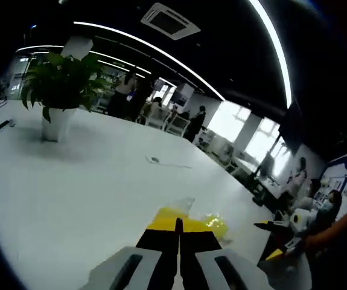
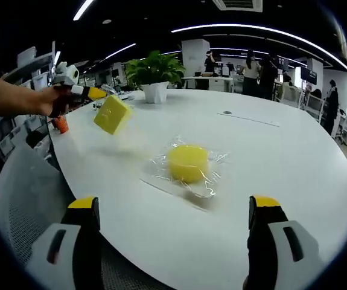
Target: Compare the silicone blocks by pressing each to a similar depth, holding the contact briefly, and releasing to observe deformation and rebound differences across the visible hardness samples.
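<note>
On the white table (image 2: 270, 163), a clear bag (image 2: 188, 175) holds a yellow block (image 2: 187, 162). At ten o'clock, the left gripper (image 2: 104, 94) clamps another bagged block (image 2: 113, 115); the right gripper (image 2: 173, 208) gapes wide, empty.

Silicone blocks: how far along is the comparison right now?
Done: nothing on the table proves a completed press. In hand: the left gripper is shut on the yellow square block, lifted above the white table; the left gripper view shows its jaws closed on it. Left: the round yellow block lies in its clear wrapper, untouched, ahead of the open right gripper.
</note>
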`<act>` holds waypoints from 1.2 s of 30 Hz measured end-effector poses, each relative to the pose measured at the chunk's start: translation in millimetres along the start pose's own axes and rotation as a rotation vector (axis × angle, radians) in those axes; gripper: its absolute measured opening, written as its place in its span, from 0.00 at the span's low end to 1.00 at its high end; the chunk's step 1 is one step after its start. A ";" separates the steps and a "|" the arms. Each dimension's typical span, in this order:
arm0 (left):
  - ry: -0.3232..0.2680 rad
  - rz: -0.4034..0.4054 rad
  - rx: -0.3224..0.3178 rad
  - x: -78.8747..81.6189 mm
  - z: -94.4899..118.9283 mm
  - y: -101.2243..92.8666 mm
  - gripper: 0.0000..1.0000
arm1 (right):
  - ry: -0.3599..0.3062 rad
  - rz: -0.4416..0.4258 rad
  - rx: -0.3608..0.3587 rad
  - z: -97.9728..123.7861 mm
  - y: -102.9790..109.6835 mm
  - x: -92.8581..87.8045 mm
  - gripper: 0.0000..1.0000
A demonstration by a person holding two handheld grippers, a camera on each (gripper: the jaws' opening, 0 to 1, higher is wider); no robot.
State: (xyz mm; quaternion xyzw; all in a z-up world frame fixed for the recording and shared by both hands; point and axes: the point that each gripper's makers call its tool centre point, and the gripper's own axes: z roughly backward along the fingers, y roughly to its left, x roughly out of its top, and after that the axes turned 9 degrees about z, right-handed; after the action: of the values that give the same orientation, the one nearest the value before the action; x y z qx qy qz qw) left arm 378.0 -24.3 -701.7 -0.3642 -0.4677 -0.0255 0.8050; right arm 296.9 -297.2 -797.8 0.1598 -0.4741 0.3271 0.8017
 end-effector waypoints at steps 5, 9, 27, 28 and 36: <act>-0.022 -0.031 -0.025 11.8 1.5 -14.7 0.00 | 0.006 -0.005 0.014 -0.5 3.2 -0.6 0.96; -0.069 -0.031 -0.054 27.6 6.5 -27.9 0.00 | 0.006 -0.010 0.022 -0.5 4.7 -0.6 0.96; -0.137 -0.074 -0.132 51.0 16.9 -78.0 0.00 | -0.020 -0.003 0.025 -0.6 5.2 2.8 0.96; -0.138 -0.075 -0.132 50.5 17.3 -78.9 0.00 | -0.019 -0.005 0.024 -0.7 4.8 2.6 0.96; -0.143 -0.077 -0.168 48.4 25.0 -91.8 0.00 | -0.118 0.069 0.090 3.4 16.6 26.9 0.96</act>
State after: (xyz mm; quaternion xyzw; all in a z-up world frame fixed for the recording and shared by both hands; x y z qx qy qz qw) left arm 351.8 -61.9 -605.4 -0.4129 -0.5337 -0.0697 0.7347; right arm 292.5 -276.8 -773.8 0.1981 -0.5107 0.3654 0.7526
